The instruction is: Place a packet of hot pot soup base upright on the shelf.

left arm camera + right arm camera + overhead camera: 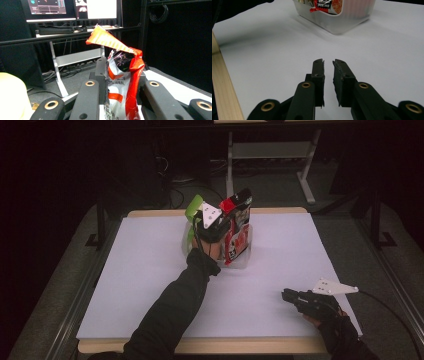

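Observation:
A red, white and black snack bag (240,237) stands upright in a clear plastic container (246,264) at the back middle of the white-covered table. My left gripper (227,227) reaches down into the container and is shut on the bag. In the left gripper view the bag (120,100) is pinched between the two black jaws of the left gripper (122,72), its crumpled orange top bent over to the left. My right gripper (285,295) lies low near the front right corner, pointing left. Its jaws (328,62) stand a narrow slit apart with nothing between them.
A green packet (194,206) sticks up at the container's left side. More wrapped snacks lie in the container (342,22). A wooden table edge (222,82) borders the white sheet. A white desk frame (270,150) stands beyond the table, with monitors (72,7) above it.

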{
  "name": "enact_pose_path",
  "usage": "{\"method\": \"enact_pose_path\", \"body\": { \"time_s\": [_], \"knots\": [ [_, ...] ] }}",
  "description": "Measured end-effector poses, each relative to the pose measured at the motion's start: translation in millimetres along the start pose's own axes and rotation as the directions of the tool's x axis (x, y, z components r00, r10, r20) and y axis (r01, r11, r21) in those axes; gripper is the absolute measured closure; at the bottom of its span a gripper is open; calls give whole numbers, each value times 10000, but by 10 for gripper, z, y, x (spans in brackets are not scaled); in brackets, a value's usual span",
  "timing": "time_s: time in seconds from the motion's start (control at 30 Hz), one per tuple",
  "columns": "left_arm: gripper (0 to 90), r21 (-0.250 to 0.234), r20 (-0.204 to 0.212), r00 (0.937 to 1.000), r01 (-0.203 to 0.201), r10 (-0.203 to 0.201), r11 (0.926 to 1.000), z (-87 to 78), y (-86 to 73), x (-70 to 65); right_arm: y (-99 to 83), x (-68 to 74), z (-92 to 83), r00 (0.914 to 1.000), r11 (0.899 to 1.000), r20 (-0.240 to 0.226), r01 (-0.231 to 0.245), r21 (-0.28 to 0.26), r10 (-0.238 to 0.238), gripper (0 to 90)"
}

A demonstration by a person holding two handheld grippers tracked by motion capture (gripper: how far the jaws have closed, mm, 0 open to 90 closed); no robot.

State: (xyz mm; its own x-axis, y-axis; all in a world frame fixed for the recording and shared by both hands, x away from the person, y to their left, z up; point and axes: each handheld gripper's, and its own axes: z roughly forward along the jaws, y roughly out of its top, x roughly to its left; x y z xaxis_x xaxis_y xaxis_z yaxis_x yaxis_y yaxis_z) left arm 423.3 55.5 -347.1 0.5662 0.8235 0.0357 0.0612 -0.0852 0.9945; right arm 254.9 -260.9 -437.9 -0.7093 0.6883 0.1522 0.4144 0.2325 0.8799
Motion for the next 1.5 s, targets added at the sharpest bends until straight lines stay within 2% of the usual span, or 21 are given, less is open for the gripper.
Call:
{"method": "enact_pose_path", "body": {
  "time_s": [0.1, 0.23, 0.3, 0.33, 0.43, 0.57, 0.63, 0.73, 0.87, 0.9, 0.97, 1.1, 1.13, 1.2, 1.23, 1.27, 1.37, 1.4, 1.43, 1.47, 1.5],
  "knots": [
    [743, 17, 193, 9993, -320, 320, 9995, -36, -23, 13, -1, -1, 2, 10000, 10000, -14, -8, 19, 8, 781],
    [746, 127, 95, 9991, -420, 419, 9990, -54, -30, 86, -4, 13, 26, 10000, 9999, -73, -11, 106, 11, 783],
    [748, 160, 27, 9995, -329, 329, 9993, -29, -10, 119, -4, 15, 31, 10000, 9999, -74, 15, 112, -15, 790],
    [749, 149, 6, 9996, -297, 297, 9994, -8, -3, 113, -4, 16, 35, 10000, 9999, -81, 53, 132, -52, 790],
    [751, 22, 86, 9976, -683, 683, 9977, 74, 16, 4, -2, 18, 29, 10000, 9999, -64, 74, 135, -73, 790],
    [747, -156, 61, 9953, -961, 962, 9953, 135, 10, -80, -11, 4, 33, 10000, 9999, -74, -14, 150, 15, 790],
    [745, -221, 191, 9976, -661, 665, 9976, 128, -19, -66, -14, 10, 39, 9999, 9999, -123, 36, 160, -34, 790],
    [742, -199, 393, 9968, -691, 698, 9974, 79, -27, -17, -4, 17, 54, 9999, 9998, -67, 89, 159, -88, 790],
    [728, -141, 959, 9937, -562, 573, 9983, 8, -23, 52, 23, 43, 108, 9997, 9992, -1, 258, 316, -258, 787],
    [718, -99, 1153, 9920, -512, 520, 9986, -2, -28, 62, 28, 55, 117, 9996, 9990, -21, 274, 349, -273, 787],
    [659, 205, 1346, 9886, -706, 672, 9973, -11, -55, 57, 35, 78, 139, 9993, 9985, -49, 367, 408, -365, 775],
    [608, 220, 1710, 9817, -889, 839, 9958, -77, -148, 23, 21, 77, 138, 9994, 9984, -33, 352, 452, -350, 765],
    [583, 384, 1941, 9763, -1051, 958, 9937, -94, -162, 15, 15, 72, 133, 9995, 9984, -27, 329, 453, -329, 761],
    [516, 1047, 2313, 9635, -1626, 1350, 9811, -127, -226, -12, 4, 66, 122, 9997, 9987, -23, 259, 447, -259, 753],
    [497, 1252, 2415, 9558, -2024, 1680, 9713, -166, -283, -25, 1, 62, 116, 9996, 9987, -41, 264, 438, -263, 753],
    [509, 1273, 2480, 9524, -2137, 1776, 9686, -192, -317, -22, -1, 59, 112, 9997, 9987, -44, 253, 434, -251, 753],
    [523, 1543, 2660, 9553, -1744, 1291, 9725, -276, -426, 59, -1, 59, 113, 9997, 9988, -59, 236, 430, -234, 753],
    [516, 1662, 2761, 9524, -1799, 1294, 9695, -293, -461, 84, 0, 63, 116, 9997, 9987, -60, 250, 444, -248, 752],
    [525, 1636, 2810, 9530, -1637, 1131, 9729, -325, -492, 117, 2, 67, 117, 9996, 9986, -66, 277, 442, -275, 748],
    [533, 1826, 2871, 9517, -1661, 1090, 9691, -331, -507, 127, 5, 74, 120, 9996, 9987, -66, 269, 444, -267, 748],
    [531, 2066, 2952, 9475, -1890, 1230, 9600, -338, -537, 127, 7, 77, 122, 9996, 9985, -75, 284, 465, -281, 748]
  ]
}}
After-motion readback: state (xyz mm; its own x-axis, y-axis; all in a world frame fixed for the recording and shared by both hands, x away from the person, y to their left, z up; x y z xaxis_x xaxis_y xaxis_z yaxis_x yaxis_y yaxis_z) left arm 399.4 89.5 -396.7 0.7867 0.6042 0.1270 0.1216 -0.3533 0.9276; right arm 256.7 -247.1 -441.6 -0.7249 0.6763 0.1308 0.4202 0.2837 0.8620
